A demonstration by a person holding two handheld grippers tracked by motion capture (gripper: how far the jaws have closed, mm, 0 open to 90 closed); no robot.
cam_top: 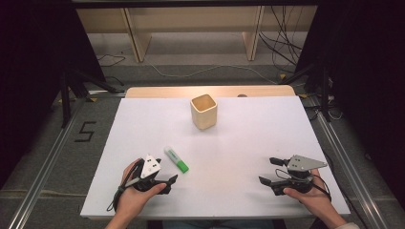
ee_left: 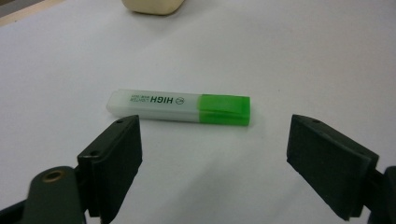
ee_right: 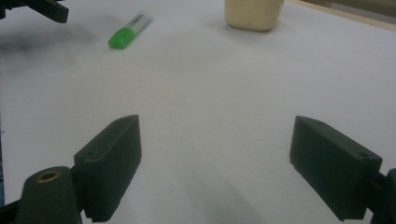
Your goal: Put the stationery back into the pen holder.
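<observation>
Jaws of the left gripper (cam_top: 168, 180) stand wide apart near the worktop's (cam_top: 248, 143) front edge, holding nothing; the right gripper (cam_top: 267, 171), toward the front right corner, is spread apart and empty too. Just beyond the left gripper lies the green-capped highlighter (ee_left: 180, 108), flat. Farther back, near the rear edge, stands a wooden cup (cam_top: 204, 111).

Cut-off and unreadable parts

In the left gripper view the cup (ee_left: 152, 6) is cropped by the top edge, only its base being seen; the smaller print on the highlighter (ee_left: 180, 108) cannot be read. In the right gripper view the left tongs (ee_right: 35, 9) are clipped at the upper-left corner, and the cup's rim is cut off.
</observation>
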